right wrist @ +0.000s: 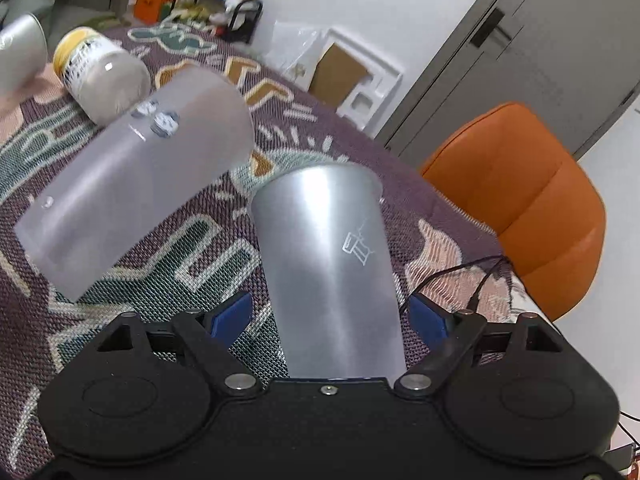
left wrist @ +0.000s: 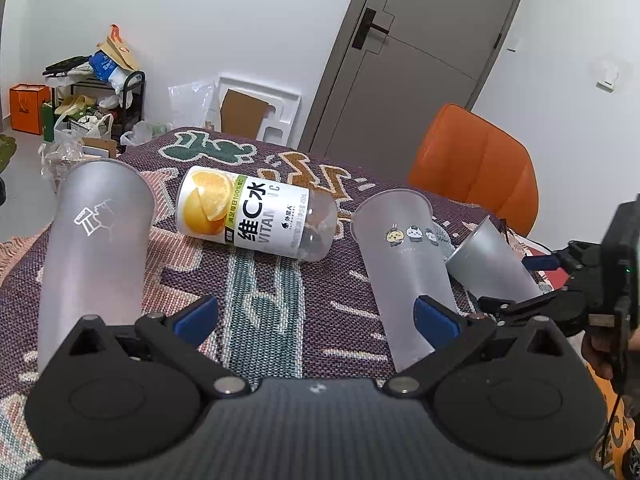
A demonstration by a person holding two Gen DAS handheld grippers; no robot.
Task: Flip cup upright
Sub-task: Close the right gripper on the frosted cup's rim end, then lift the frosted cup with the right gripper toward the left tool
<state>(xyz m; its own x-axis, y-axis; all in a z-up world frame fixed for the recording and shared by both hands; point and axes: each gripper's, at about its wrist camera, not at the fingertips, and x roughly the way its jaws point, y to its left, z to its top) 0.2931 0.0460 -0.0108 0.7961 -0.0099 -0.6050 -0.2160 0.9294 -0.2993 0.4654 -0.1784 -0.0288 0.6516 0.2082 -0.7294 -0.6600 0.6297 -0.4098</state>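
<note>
on the woven patterned surface [left wrist: 280,300], a frosted translucent plastic cup with a white line logo [left wrist: 96,248] lies far left, then a clear orange-labelled vitamin drink bottle [left wrist: 256,216] on its side. the left claw [left wrist: 316,316] hangs open, gripping nothing, its right blue pad at a frosted cup printed with small cartoon figures [left wrist: 404,264]. rightmost, the right claw [right wrist: 326,314] stands open around a silvery frosted cup with a white logo [right wrist: 332,272], lying rim away.
</note>
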